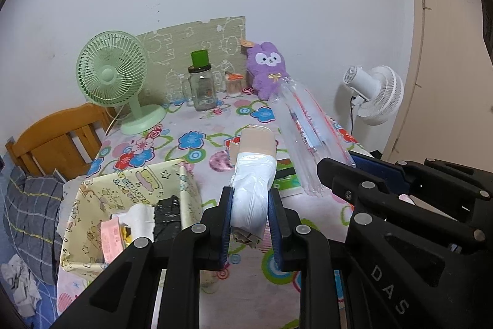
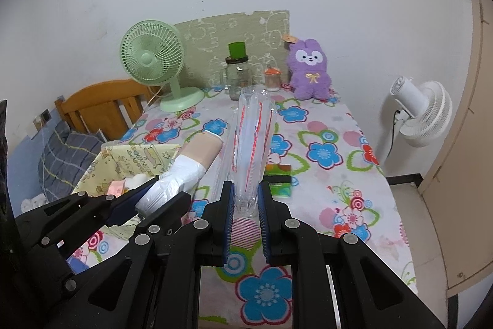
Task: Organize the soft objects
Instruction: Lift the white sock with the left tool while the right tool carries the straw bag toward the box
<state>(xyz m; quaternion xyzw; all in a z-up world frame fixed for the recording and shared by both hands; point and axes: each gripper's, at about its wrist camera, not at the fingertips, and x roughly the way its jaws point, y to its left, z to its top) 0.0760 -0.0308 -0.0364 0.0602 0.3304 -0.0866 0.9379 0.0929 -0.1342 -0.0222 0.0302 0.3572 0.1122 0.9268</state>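
In the left wrist view, the left gripper (image 1: 250,213) sits at lower centre, its two blue-padded fingers pinching a rolled soft bundle (image 1: 252,171) wrapped in white plastic at the near end and beige at the far end. The bundle points up and away over the flowered tablecloth (image 1: 197,144). To the lower left of the frame stands a yellow patterned box (image 1: 129,184), holding white tissue, a pink packet and something dark; what the dark item is stays unclear from this angle.

In the right wrist view, the right gripper (image 2: 246,199) at lower centre is pressed onto the near end of a clear inflated plastic sleeve (image 2: 251,137) with red markings, which stretches up the middle of the frame. The left gripper (image 2: 163,196) appears at lower left of this view with its bundle (image 2: 188,168) held above the edge of the box (image 2: 144,156).

At the far edge of the table, upper centre, a purple plush rabbit (image 2: 309,70) sits against the wall, beside a small orange-lidded jar (image 2: 272,79) and a glass jar (image 2: 238,76) topped with a green cap. A green desk fan (image 2: 154,63) stands further left, and a white fan (image 2: 422,113) is off the table at the right. A green packet (image 2: 280,184) lies flat just right of the sleeve.
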